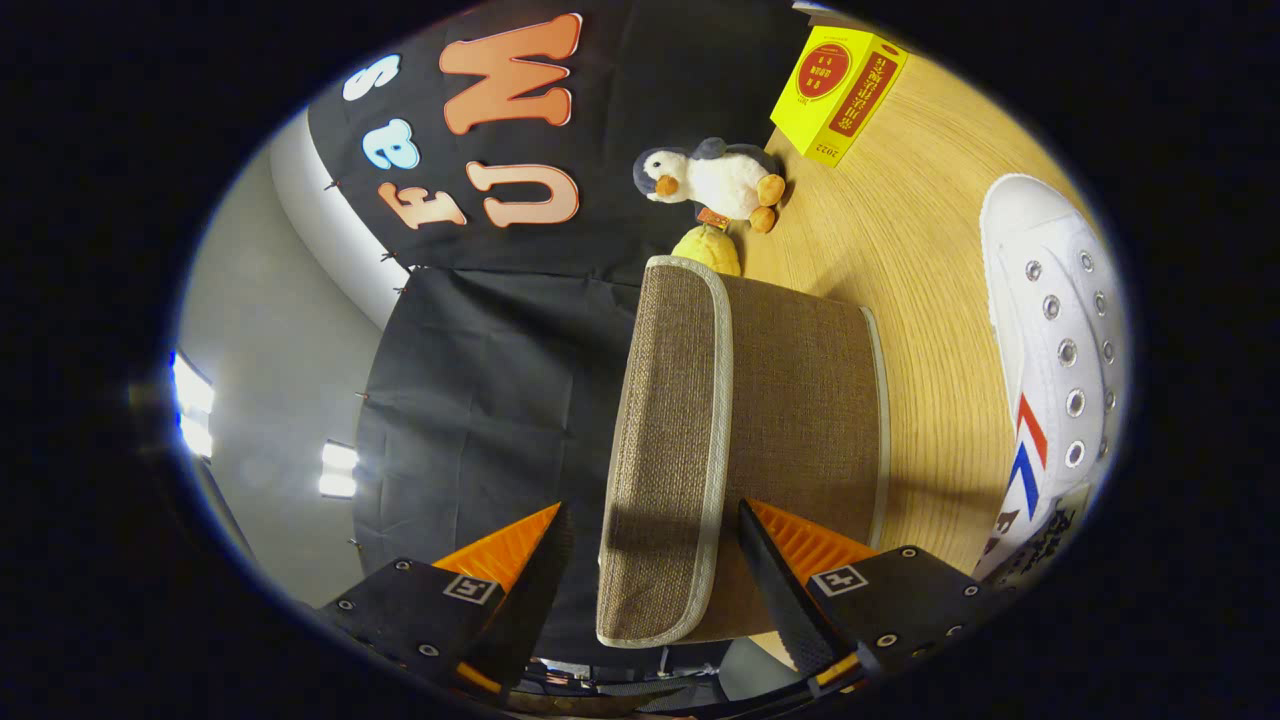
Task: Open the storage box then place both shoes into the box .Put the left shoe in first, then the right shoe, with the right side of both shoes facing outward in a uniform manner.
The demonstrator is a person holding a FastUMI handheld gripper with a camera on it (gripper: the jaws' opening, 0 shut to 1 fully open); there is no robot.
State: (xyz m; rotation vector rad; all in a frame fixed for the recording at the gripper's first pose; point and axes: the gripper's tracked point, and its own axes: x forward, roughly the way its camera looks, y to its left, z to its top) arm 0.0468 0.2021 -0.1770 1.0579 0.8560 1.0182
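The view is rolled on its side, so the wooden table (920, 250) runs up the right. A brown woven storage box (800, 400) with grey trim stands on it, its lid (665, 440) closed. My gripper (650, 507) is open and straddles the lid's near edge. One finger (770, 570) lies against the trim under the lid, while the other finger (520, 570) stands a little off the lid's top. A white canvas shoe (1060, 340) with red and blue stripes lies on the table beyond the box.
A plush penguin (715, 180) and a small yellow toy (708, 250) sit behind the box by the black cloth wall. A yellow carton (838, 92) stands further back on the table.
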